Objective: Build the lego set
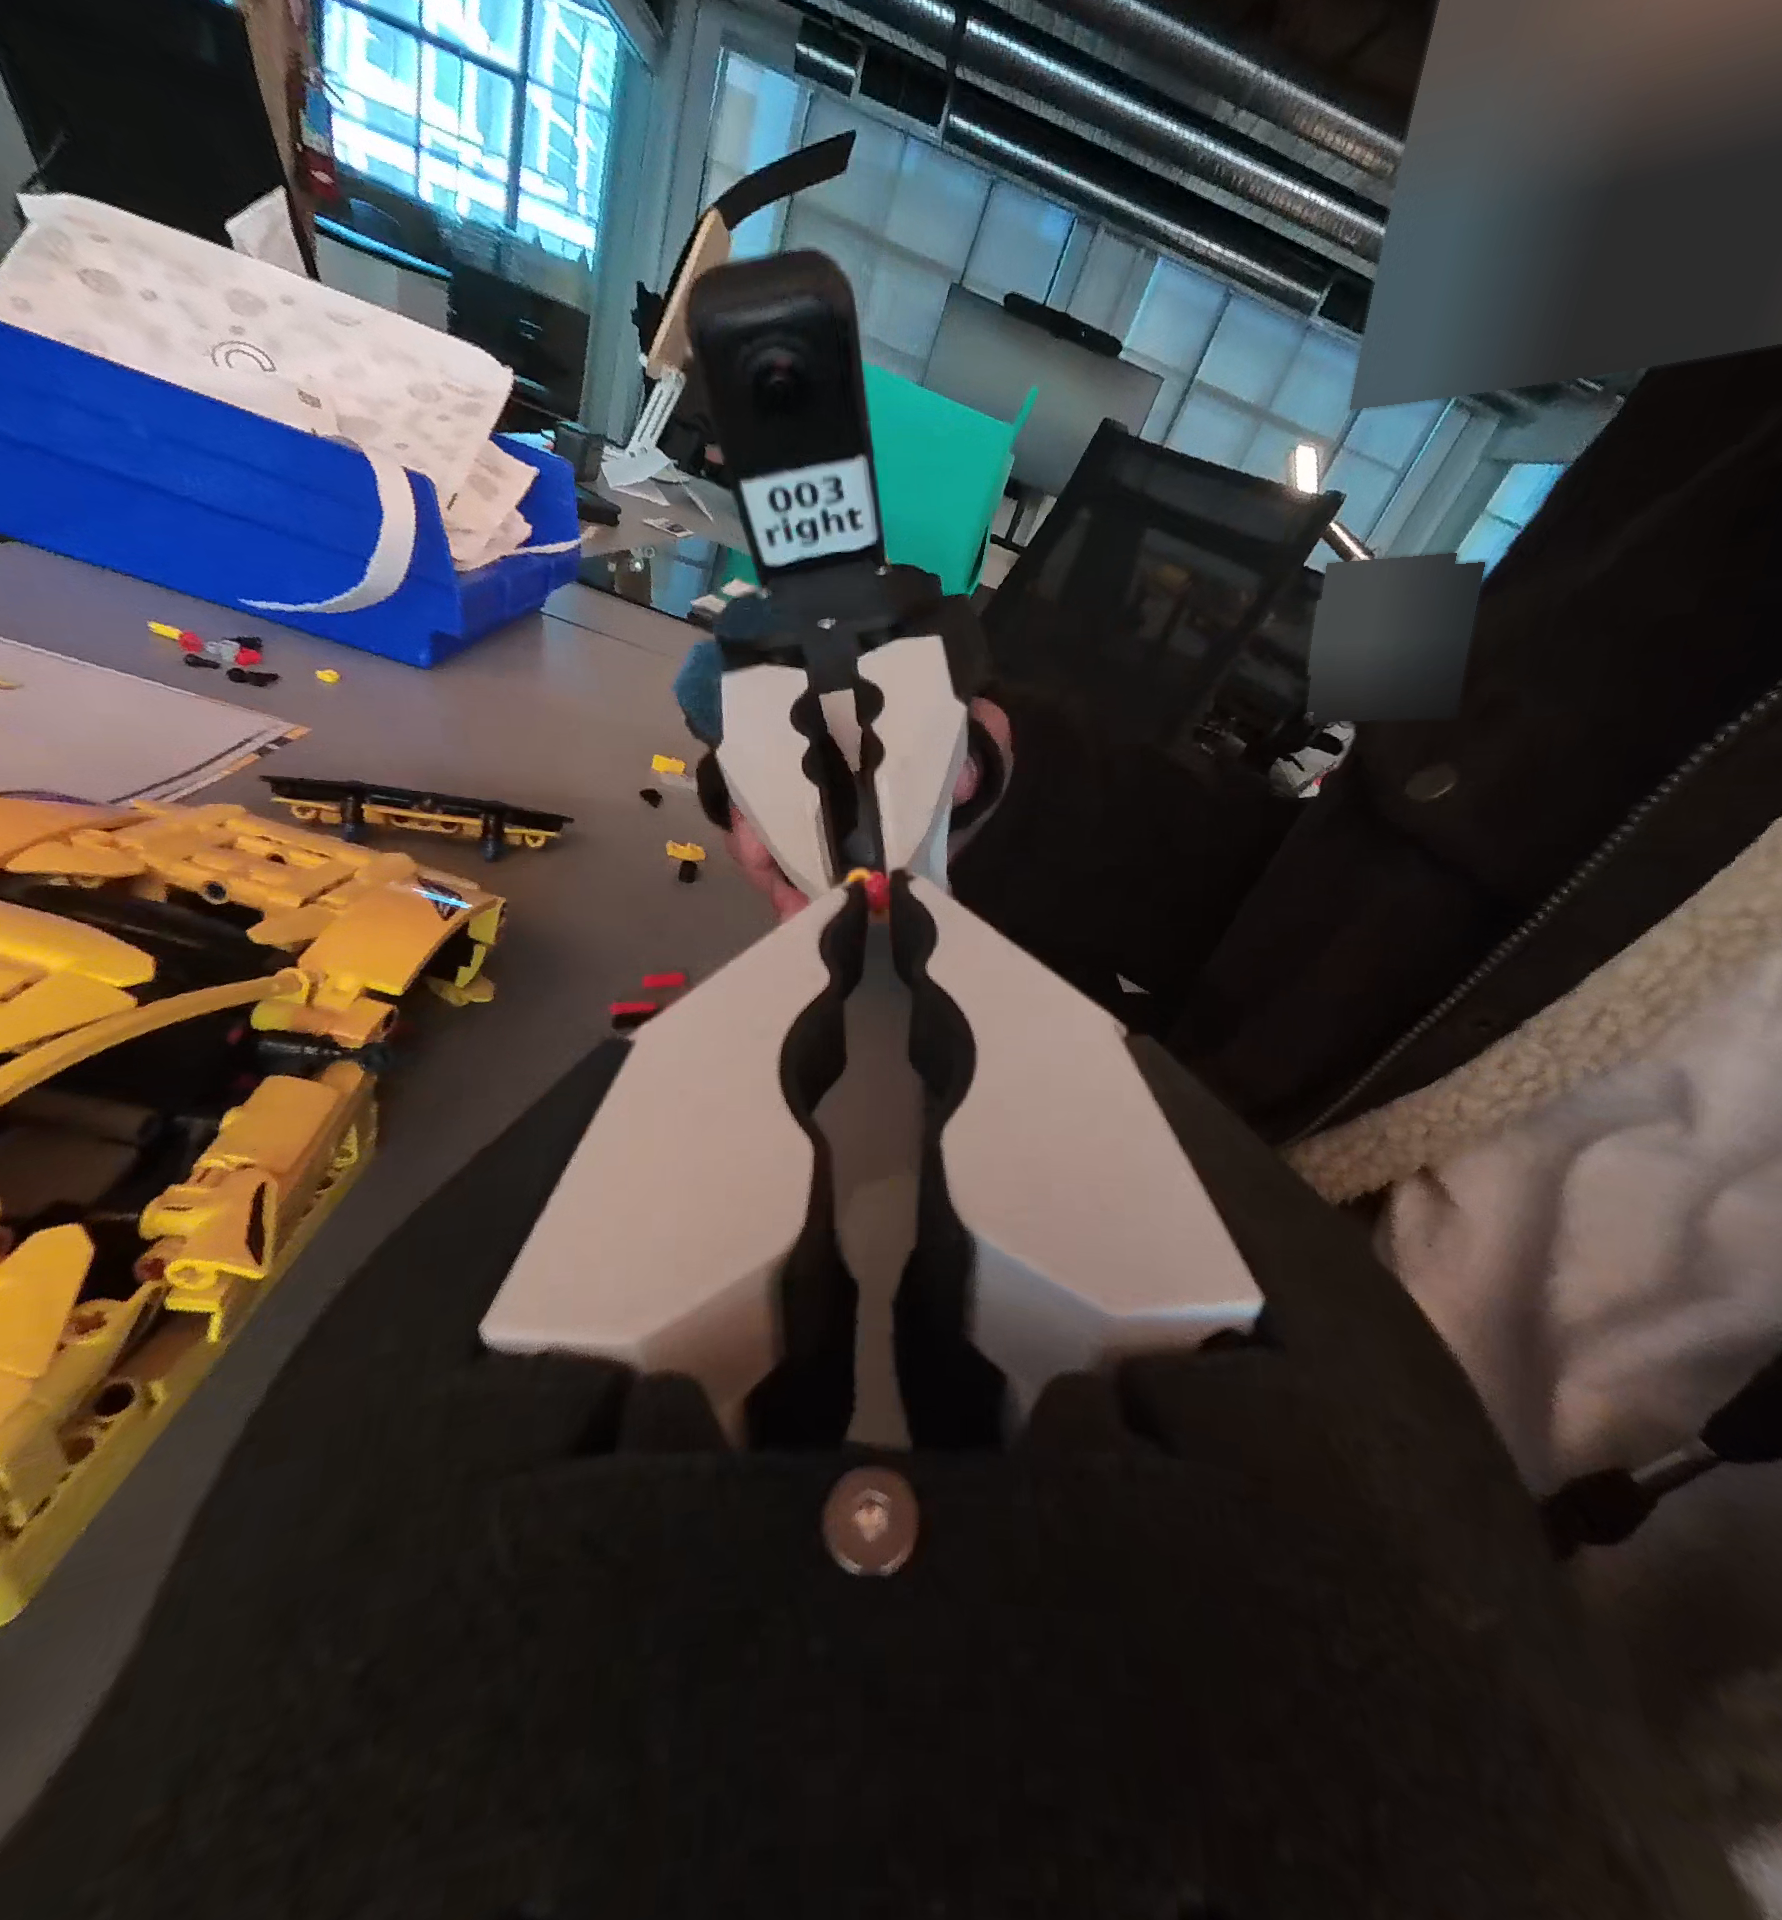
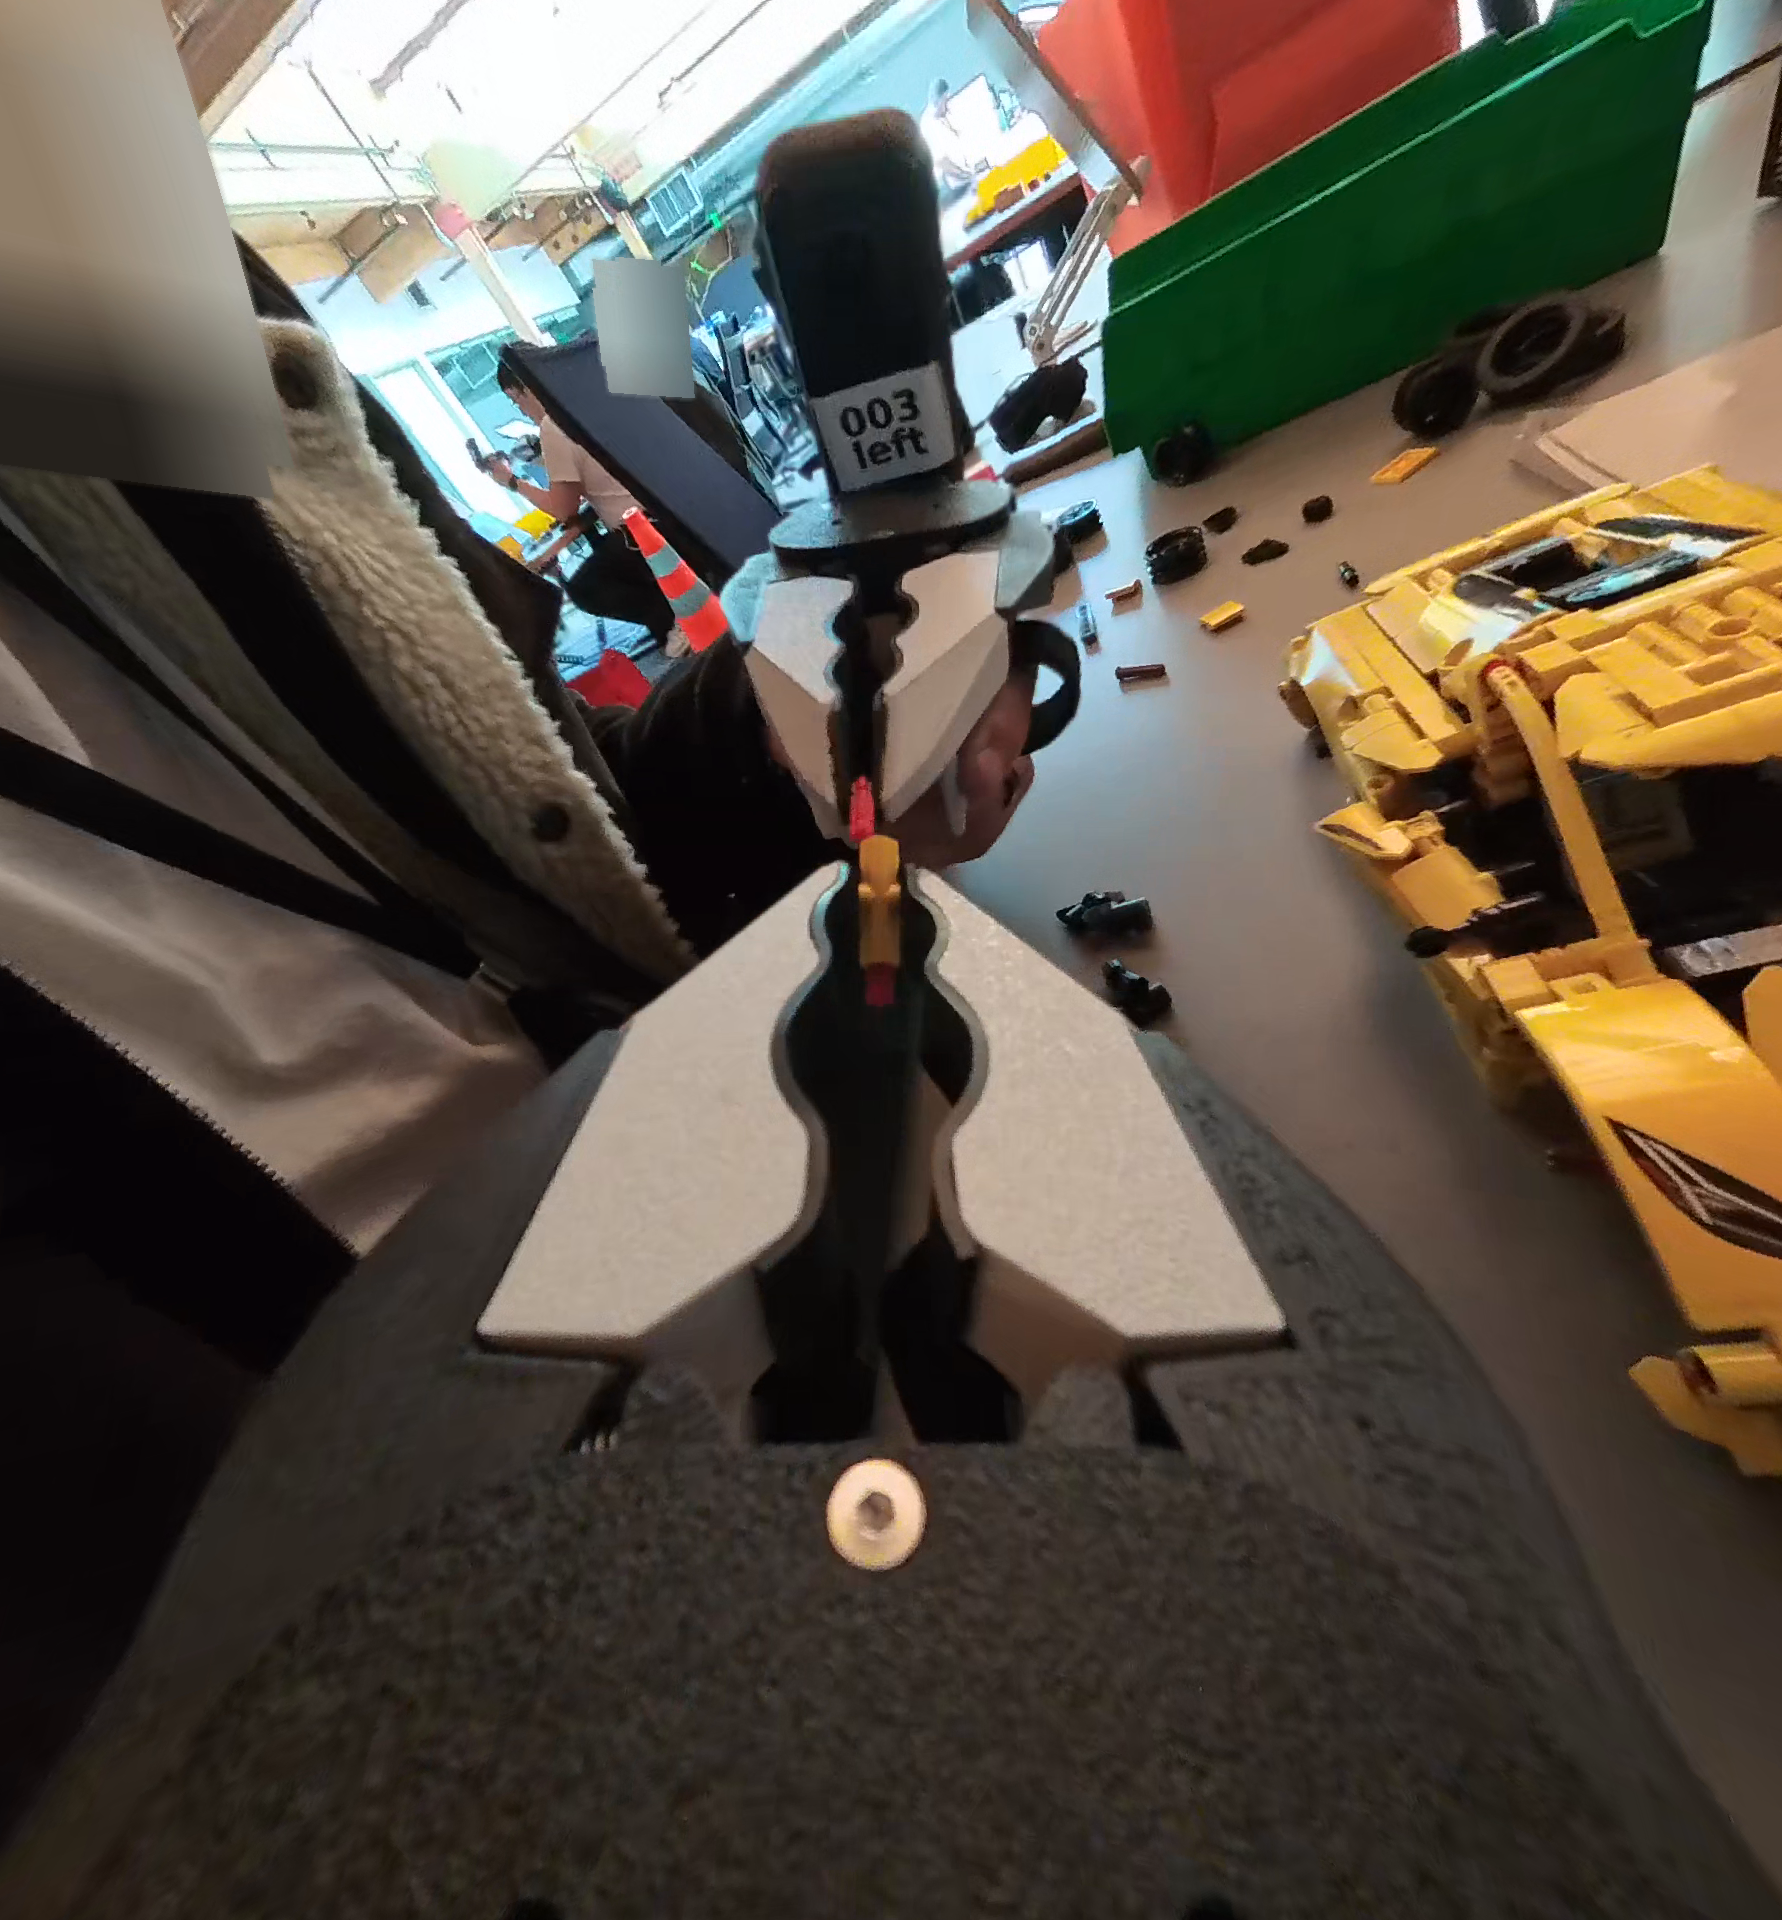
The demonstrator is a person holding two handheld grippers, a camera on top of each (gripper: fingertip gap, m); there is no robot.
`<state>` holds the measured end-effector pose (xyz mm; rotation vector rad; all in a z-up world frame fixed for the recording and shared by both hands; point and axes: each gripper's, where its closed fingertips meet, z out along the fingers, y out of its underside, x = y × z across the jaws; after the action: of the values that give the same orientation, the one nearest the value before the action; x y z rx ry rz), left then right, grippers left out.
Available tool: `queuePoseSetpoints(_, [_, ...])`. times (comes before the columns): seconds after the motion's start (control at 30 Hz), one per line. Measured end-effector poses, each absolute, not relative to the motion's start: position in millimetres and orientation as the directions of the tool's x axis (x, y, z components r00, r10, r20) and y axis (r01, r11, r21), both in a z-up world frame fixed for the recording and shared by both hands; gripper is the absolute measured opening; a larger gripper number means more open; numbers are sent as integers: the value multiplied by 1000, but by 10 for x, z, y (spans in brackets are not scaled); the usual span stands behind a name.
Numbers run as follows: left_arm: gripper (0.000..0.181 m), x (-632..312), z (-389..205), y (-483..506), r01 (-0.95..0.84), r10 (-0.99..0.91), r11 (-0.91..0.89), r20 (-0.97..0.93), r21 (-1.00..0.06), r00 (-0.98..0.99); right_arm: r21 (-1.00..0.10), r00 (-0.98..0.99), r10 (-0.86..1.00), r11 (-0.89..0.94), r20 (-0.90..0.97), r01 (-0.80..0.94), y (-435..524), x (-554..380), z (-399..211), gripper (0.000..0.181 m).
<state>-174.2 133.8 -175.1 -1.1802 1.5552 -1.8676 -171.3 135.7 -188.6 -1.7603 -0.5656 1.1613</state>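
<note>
1. Both tongs meet tip to tip in the middle of each frame, up off the grey bench (image 1: 554, 717).
2. In the right wrist view, the right tongs (image 2: 874, 902) are pinched narrow on a small yellow piece (image 2: 878, 902) with a red pin (image 2: 876, 985) poking out its near end.
3. Just above it in that same view, the left tongs (image 2: 863, 805) point back at the camera, closed on a red pin piece (image 2: 862, 808). The red and yellow bits look like they're touching end to end, or very nearly; can't tell for sure.
4. From the left wrist view it's tighter: the left tongs (image 1: 874, 896) are nearly shut, with only a speck of red and yellow showing at the tips, right against the right tongs (image 1: 871, 868).
5. The yellow lego car (image 1: 139, 1039) sits at the left of the left wrist view, and at the right side of the right wrist view, resting on the bench, well apart from the tongs.
6. Loose black, red and yellow pieces (image 1: 674, 774) are scattered on the bench near the car.
7. A blue bin (image 1: 191, 488) with paper bags is at upper left in the left wrist view; a green bin (image 2: 1386, 239) and some black tyres (image 2: 1510, 358) are at upper right in the right wrist view.
</note>
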Motion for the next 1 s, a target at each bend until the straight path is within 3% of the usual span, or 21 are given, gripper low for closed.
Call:
queuePoseSetpoints(0.63, [4,-1736,-2030,1261,-327,-760,-207,362,-922,-539,-869,503,767,-492,-399,61,1280,-1722,-2124,7])
queuePoseSetpoints(0.8, [4,-1758,-2221,1180,-403,-768,-115,339,-908,-543,-817,545,773,-519,-325,249,1209,-1737,-2323,7])
queuePoseSetpoints(1.0, [4,-1739,-2310,1179,-426,-790,-72,312,-902,-527,-785,560,765,-543,-317,298,1207,-1718,-2425,8])
